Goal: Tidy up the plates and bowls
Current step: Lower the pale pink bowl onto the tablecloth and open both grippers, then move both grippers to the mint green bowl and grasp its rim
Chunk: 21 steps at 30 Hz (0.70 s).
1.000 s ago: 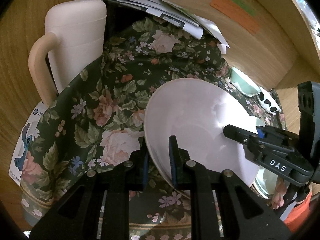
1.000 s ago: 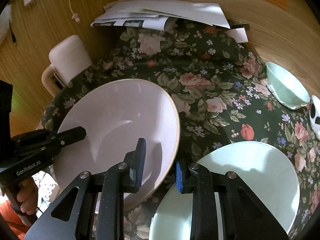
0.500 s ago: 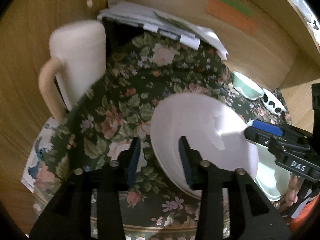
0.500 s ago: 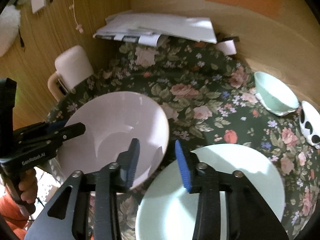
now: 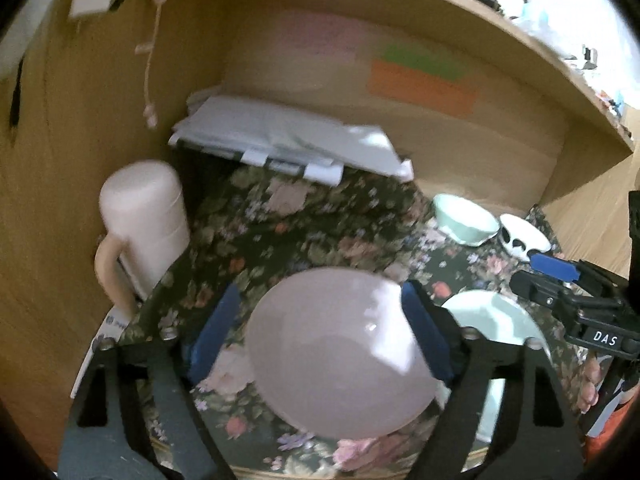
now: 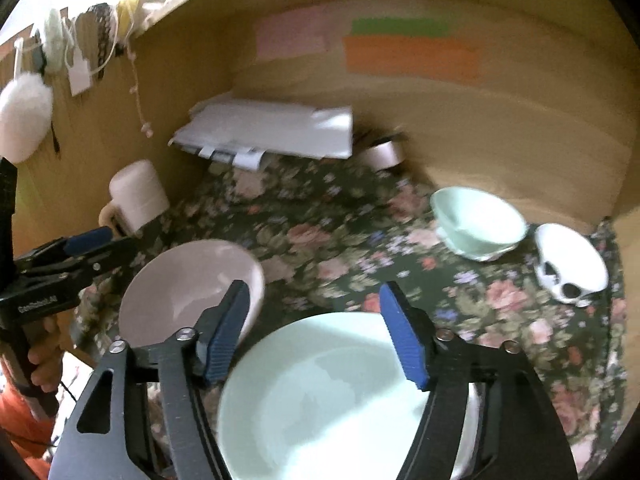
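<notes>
A: Claw state?

B: Left claw (image 5: 320, 328) has just been opening, pads now wide apart. The pink bowl (image 5: 340, 352) sits in view between them, but neither pad presses on it. It rests on the floral tabletop (image 5: 280, 240).

A: Right one?

B: Right claw (image 6: 314, 328) also just been opening, pads apart, gripping nothing. It hangs over the mint plate (image 6: 332, 400), which lies flat on the cloth just beside the pink bowl.

A: Other dishes?

B: Small mint bowl (image 6: 478, 222) and a white bowl with black spots (image 6: 570, 266), side by side near the wooden back wall, well apart from the plate. Can't tell if those two touch.

A: Clutter?

B: White mug (image 5: 144, 220) with a beige handle at far left, and a stack of papers (image 5: 288, 140) at the back. Coloured sticky notes (image 6: 408, 52) on the wall. Left view is blurred.

A: Person?

B: A hand (image 6: 42, 364) on the left claw's grip, in the right view.
</notes>
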### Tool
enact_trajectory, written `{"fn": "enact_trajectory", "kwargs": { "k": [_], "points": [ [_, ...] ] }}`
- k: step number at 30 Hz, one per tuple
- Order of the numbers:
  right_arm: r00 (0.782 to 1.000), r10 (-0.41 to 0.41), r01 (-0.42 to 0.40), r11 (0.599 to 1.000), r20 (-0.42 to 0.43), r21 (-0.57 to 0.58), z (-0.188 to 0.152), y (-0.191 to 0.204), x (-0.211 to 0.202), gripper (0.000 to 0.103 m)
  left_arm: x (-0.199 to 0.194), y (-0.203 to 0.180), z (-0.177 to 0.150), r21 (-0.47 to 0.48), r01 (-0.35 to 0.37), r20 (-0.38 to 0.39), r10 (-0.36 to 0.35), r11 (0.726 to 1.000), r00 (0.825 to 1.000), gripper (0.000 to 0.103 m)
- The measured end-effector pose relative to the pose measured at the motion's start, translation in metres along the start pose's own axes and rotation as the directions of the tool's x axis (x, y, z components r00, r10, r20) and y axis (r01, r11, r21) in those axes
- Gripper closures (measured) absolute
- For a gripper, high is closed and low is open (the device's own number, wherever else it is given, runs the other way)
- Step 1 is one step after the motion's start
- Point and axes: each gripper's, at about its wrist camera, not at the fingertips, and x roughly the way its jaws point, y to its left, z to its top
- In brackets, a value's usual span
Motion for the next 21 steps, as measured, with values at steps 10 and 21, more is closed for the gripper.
{"fn": "enact_trajectory", "kwargs": {
  "k": [10,21],
  "points": [
    [0.992,-0.098,0.095,0.994,0.077,0.052,0.014,-0.057,-0.023,0.03,0.01,-0.043,0.026,0.018,0.04,0.047,-0.041,0.999,0.998,0.008],
    [0.986,-0.157,0.146,0.976,0.054,0.16,0.024,-0.125,0.002,0.027,0.054,-0.088,0.052,0.062,0.042,0.004,-0.042,0.997,0.999,0.007]
  ]
}}
